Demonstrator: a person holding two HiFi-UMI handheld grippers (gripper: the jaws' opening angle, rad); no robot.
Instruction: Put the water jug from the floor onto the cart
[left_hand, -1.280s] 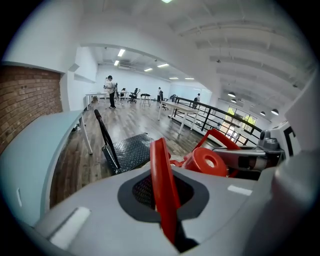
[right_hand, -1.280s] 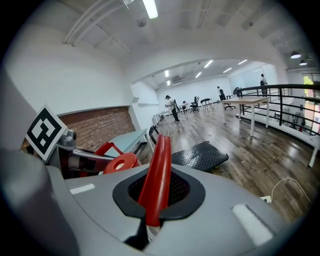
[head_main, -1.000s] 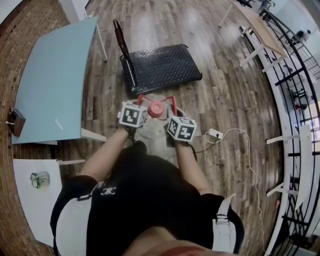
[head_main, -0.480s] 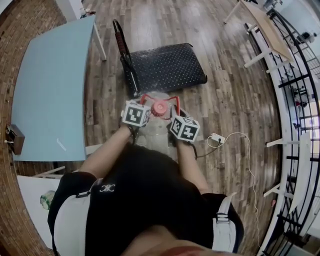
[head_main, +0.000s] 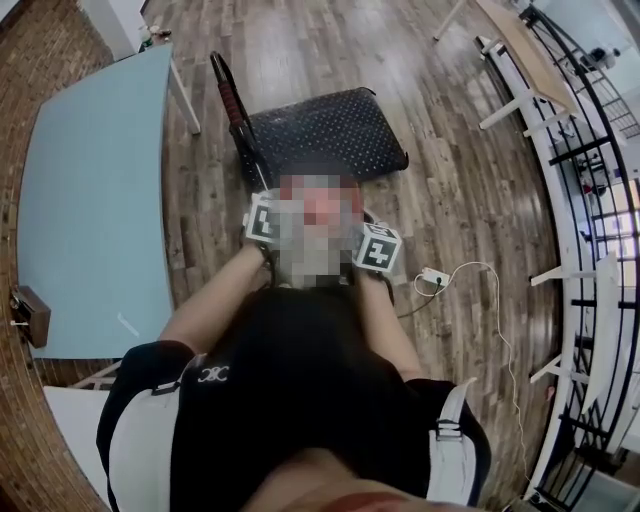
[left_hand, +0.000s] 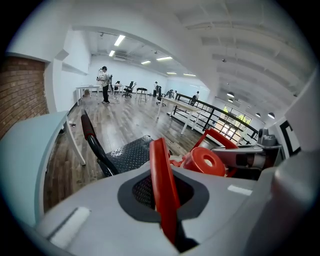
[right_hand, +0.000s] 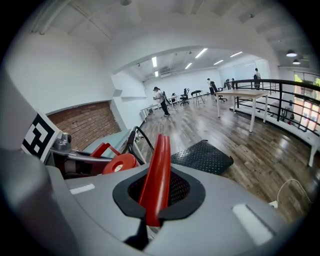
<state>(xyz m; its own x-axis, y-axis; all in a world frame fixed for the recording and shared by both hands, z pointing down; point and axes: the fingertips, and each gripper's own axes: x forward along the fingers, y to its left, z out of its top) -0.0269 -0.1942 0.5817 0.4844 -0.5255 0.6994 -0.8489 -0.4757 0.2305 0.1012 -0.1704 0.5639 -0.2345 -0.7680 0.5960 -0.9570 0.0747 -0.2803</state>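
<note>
The water jug (left_hand: 205, 162), red-capped, hangs between my two tongs just in front of the person's torso, at the near edge of the cart (head_main: 325, 132). In the head view a mosaic patch covers most of the jug, so I cannot tell whether its base is clear of the floor.

My left gripper (left_hand: 164, 197) is clamped on one red handle (left_hand: 159, 165) of the jug, the jaws tight against the strap. My right gripper (right_hand: 152, 192) is clamped the same way on the other red handle (right_hand: 156, 170), with the red cap (right_hand: 119, 163) between the two.

Just beyond the jug lies the cart's black studded deck. Its push bar (head_main: 232, 100), black with a reddish grip, leans up from the deck's left end. A pale blue table (head_main: 90, 190) stands to the left of the cart, with a small dark box (head_main: 28, 315) at its near corner. To the right, a white power strip (head_main: 432, 275) and its cable lie on the floor, near the person and apart from the cart.

The floor (head_main: 470, 200) is glossy wood plank. A brick wall (head_main: 40, 40) runs behind the blue table, and a black railing (head_main: 590, 120) closes the right side, with white tables (head_main: 520, 45) along it. Far down the white, strip-lit hall, a person (left_hand: 104, 82) stands among desks and chairs.
</note>
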